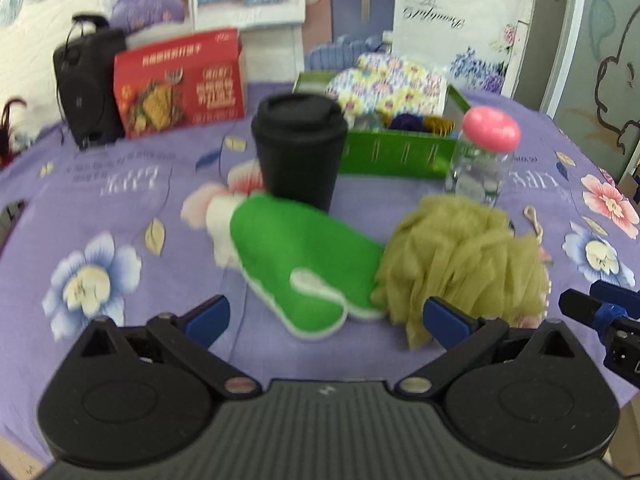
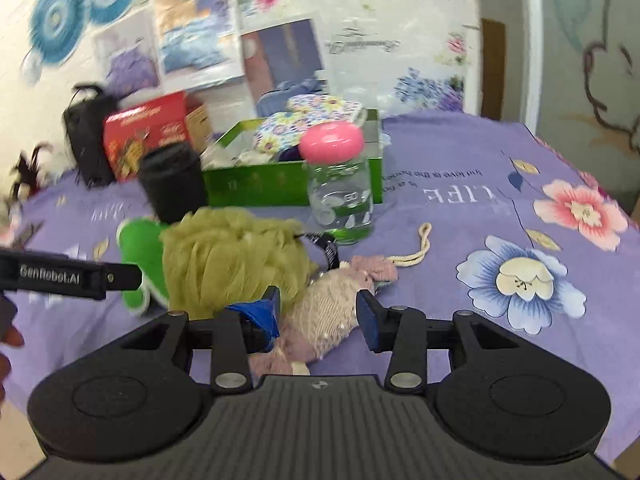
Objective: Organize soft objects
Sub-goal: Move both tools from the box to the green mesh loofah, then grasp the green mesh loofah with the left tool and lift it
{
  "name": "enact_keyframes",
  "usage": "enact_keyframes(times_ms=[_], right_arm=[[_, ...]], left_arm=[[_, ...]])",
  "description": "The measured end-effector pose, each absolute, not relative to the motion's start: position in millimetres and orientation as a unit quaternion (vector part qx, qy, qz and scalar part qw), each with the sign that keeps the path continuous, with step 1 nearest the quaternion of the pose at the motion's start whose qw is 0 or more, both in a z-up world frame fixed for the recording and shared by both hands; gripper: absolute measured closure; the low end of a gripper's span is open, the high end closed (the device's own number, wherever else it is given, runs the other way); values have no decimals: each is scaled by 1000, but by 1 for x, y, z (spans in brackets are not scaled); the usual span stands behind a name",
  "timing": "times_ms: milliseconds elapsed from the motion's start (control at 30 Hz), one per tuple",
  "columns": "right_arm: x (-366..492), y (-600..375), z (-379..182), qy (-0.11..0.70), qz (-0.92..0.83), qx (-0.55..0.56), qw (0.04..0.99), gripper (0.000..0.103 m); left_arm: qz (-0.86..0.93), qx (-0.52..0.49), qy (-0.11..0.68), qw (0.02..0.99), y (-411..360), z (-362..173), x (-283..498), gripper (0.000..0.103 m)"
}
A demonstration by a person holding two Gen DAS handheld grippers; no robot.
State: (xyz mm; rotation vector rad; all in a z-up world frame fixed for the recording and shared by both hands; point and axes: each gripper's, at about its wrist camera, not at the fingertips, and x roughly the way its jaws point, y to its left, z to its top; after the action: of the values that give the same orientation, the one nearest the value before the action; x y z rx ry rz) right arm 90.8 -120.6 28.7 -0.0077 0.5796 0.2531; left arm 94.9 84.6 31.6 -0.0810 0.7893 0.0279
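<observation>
A green mitt with white trim (image 1: 296, 268) lies on the purple floral cloth, next to an olive mesh bath pouf (image 1: 460, 264). My left gripper (image 1: 326, 316) is open just in front of the mitt, nothing between its fingers. In the right wrist view the pouf (image 2: 232, 256) and mitt (image 2: 140, 256) lie left, and a pink knitted soft toy (image 2: 328, 312) lies between the fingers of my right gripper (image 2: 320, 312), which is partly closed around it. A green box (image 1: 396, 156) behind holds a floral cloth item (image 1: 388, 84).
A black lidded cup (image 1: 298, 148) and a clear jar with a pink lid (image 1: 482, 152) stand before the box. A red carton (image 1: 180, 84) and a black speaker (image 1: 86, 88) stand at the back left. The table edge runs along the right (image 2: 624, 216).
</observation>
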Motion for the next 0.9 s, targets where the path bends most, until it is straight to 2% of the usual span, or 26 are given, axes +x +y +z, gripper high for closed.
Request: enact_keyframes(times_ms=[133,400,567,667,900], right_arm=[[83,-113,19,290,155,-27,944,77],[84,-112,23,271,196,-34,942,77],[91,-116,21,259,217,-32,940,76],[101,-117,19,261,228,-25,938,76],[130,-113,1,280,267,-10,922,74]], left_arm=[[-1,-31,394,919,93,26,85,1],[-74,-11,362,929,70,61,93,1],[-143,-61,397,904,49,68,127,1],[-143,-56,410,899,35,68,148,1],[-138,-77,466,871,24,43,190,1]])
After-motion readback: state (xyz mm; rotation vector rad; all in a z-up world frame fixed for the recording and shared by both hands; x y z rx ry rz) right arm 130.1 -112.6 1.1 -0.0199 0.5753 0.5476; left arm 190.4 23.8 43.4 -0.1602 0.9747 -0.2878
